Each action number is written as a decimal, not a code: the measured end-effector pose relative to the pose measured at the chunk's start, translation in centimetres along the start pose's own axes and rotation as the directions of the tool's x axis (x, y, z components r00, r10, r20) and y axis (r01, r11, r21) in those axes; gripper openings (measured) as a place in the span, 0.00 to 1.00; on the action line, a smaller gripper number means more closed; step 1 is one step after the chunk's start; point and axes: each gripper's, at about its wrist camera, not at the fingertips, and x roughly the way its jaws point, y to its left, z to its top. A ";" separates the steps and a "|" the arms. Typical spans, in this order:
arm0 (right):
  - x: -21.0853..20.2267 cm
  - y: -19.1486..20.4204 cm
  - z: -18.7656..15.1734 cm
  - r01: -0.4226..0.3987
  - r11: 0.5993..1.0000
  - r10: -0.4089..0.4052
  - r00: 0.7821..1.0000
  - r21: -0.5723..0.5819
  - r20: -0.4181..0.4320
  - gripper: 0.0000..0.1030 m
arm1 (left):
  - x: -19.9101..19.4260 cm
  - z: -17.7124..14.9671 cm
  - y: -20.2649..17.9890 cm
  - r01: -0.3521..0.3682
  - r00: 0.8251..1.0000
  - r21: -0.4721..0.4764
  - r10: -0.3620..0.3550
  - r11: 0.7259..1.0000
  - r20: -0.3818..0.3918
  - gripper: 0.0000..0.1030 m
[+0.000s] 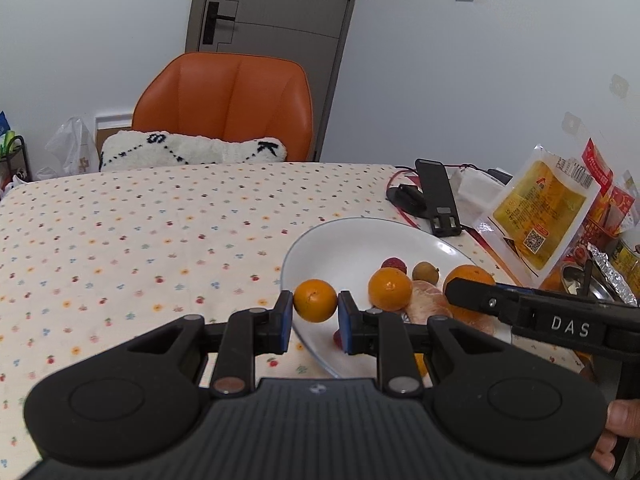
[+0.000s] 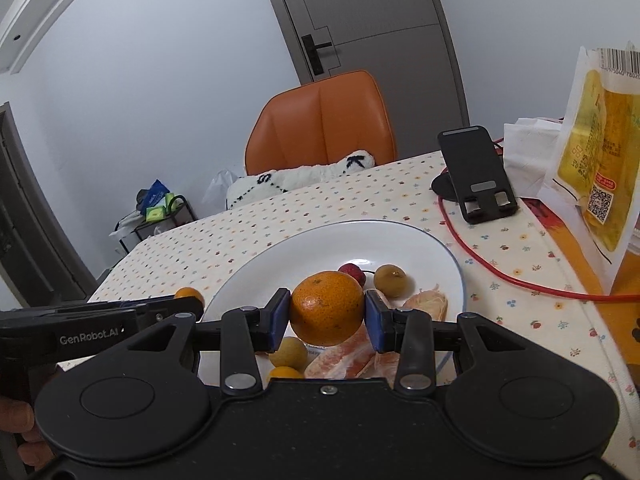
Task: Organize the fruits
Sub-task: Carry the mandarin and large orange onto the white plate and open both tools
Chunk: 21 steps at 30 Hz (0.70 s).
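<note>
Your round white plate [image 2: 420, 248] on the dotted tablecloth [image 1: 120, 240] holds a red lychee [image 2: 354, 272], a brown longan [image 2: 391, 280] and peeled pink citrus segments [image 2: 344, 360]. Your left gripper [image 1: 315, 316] is clamped on a small orange tangerine [image 1: 315, 300] above the plate's left rim; your right gripper [image 2: 326, 316] pinches a larger orange tangerine [image 2: 326, 308] over the plate. Lettering reads "DAS" and "GenRobot.AI".
</note>
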 end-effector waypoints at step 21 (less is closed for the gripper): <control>2.4 0.9 0.3 -0.026 1.000 0.026 0.999 -0.003 -0.028 0.37 | 0.9 1.8 1.0 -0.022 1.000 -0.034 0.023 0.999 0.014 0.25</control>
